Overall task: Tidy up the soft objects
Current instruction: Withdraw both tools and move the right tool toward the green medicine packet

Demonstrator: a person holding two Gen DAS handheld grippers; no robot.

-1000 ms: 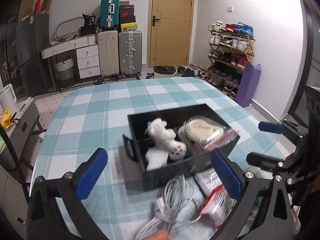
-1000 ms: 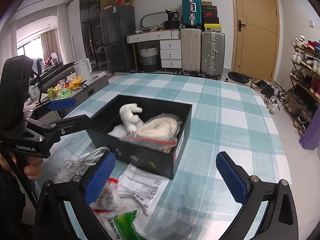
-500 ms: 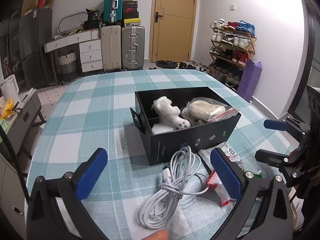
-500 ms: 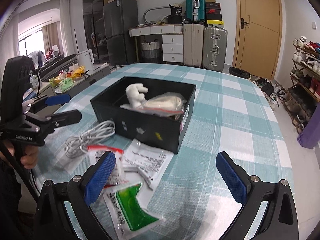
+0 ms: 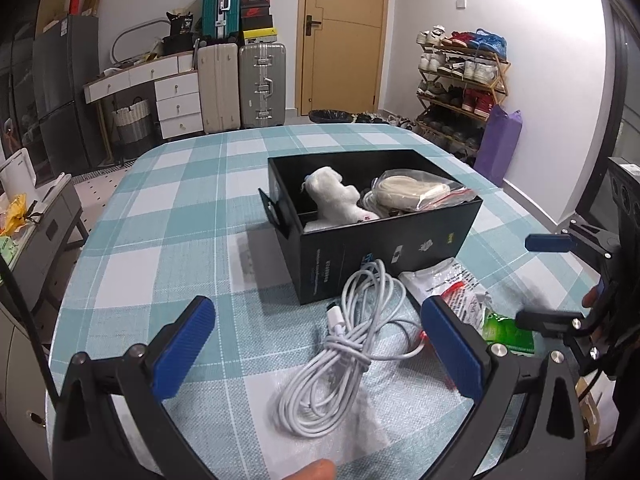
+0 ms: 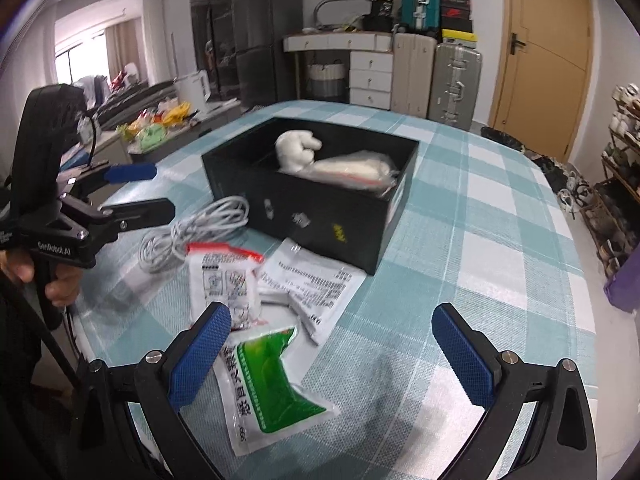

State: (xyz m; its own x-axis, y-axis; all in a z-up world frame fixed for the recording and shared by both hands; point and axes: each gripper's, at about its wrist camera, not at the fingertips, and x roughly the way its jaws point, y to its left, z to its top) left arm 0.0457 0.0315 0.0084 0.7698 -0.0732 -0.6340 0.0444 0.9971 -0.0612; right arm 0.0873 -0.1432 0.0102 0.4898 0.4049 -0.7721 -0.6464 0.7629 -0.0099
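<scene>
Checked table (image 5: 168,216): black box (image 5: 384,248), white cable (image 5: 340,344), packets (image 6: 272,384).

left gripper (image 5: 316,346) and right gripper (image 6: 340,350): black frames, blue textured pads (image 6: 199,354), silver screws; white "genrobot.ai" lettering on left body, black cable attached

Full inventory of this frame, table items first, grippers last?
box: 1, black, mid-table, open top
plush toy: 1, white, in box
bagged cord: 1, cream, clear bag, in box beside toy
cable: 1, white, bundled, on table in front of box
packets: 3 visible, white, red-topped and green, on table by cable
tablecloth: 1, teal-white check
suitcases: 3, teal, beige, silver, back wall
shoe rack: 1, wood, right wall
left gripper: jaws open, over cable
right gripper: jaws open, empty
</scene>
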